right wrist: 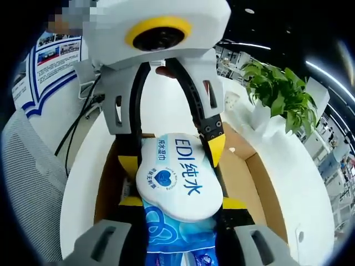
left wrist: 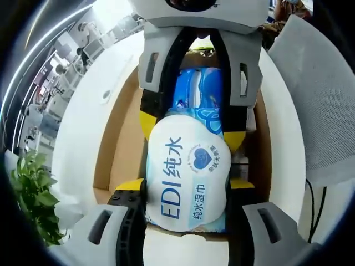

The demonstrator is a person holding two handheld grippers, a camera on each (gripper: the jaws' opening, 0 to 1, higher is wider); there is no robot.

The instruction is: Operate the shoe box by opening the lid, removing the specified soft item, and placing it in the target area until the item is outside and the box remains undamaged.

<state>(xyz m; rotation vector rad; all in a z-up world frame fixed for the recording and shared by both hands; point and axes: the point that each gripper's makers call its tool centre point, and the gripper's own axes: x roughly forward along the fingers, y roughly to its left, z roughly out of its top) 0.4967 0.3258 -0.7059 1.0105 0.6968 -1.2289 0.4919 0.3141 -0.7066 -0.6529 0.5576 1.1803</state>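
The soft item is a pack of wet wipes (left wrist: 186, 180): a blue and white plastic pouch, puffy, with a large white oval flap on its face printed "EDI" in blue, Chinese characters beside it and a small blue heart badge. The far end of the pouch shows a blue swirl pattern. In the right gripper view the same pack (right wrist: 177, 191) appears from the other end, the white flap uppermost and the patterned blue wrapper toward the camera.

The pack is held up above the open shoe box (left wrist: 119, 149), a brown cardboard box with white outer walls whose inside lies beneath and around it. The box sits on a white table (left wrist: 83, 130).

The left tool (left wrist: 186, 199) grips the near end of the pack, its black jaws with yellow pads pressed against both long sides, closed to the pouch's width. The right tool (left wrist: 191, 119) reaches in from the opposite side, its jaws clamping the far end likewise. From its own camera the right tool (right wrist: 180, 213) has its yellow pads against the pack's sides, while the left tool (right wrist: 175, 147) holds the other end.

A green potted plant (right wrist: 274, 91) stands near the box, and a grey mesh chair back (left wrist: 324, 100) is just beside the table
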